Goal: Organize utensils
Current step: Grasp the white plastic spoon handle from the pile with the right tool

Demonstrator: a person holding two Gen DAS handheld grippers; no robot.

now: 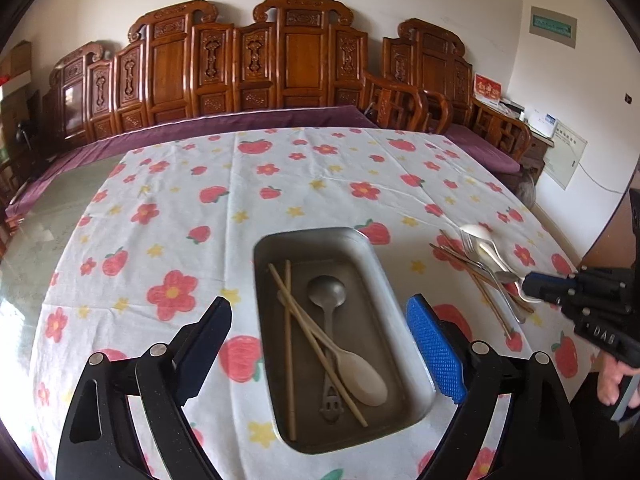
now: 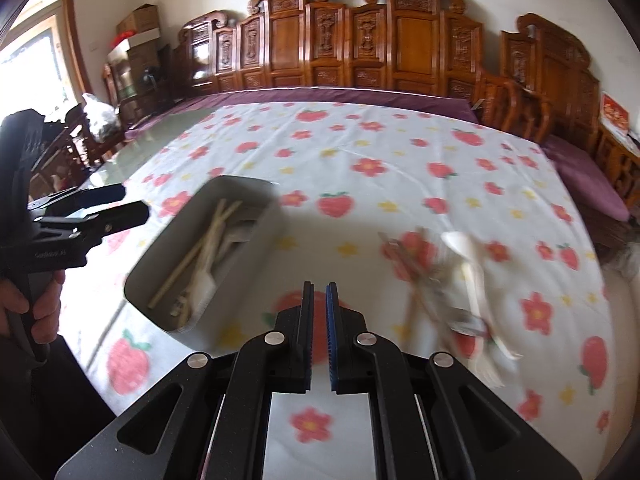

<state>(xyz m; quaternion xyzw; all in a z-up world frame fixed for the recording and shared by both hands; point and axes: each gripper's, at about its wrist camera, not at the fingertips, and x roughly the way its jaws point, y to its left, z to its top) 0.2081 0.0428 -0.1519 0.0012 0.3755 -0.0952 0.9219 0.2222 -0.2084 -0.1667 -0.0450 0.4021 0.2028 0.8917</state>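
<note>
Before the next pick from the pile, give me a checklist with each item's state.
1. Left tool open with nothing between its pads: ok.
2. Right tool shut, so not ready for a pick: not ok.
3. Right tool holding nothing: ok in its own view; in the left view its tip overlaps the pile, cannot tell.
4. Metal tray flat on the tablecloth, with room left: ok.
5. Chopsticks, metal spoon and pale spoon inside tray: ok.
6. Utensil pile separable: not ok, pieces overlap.
</note>
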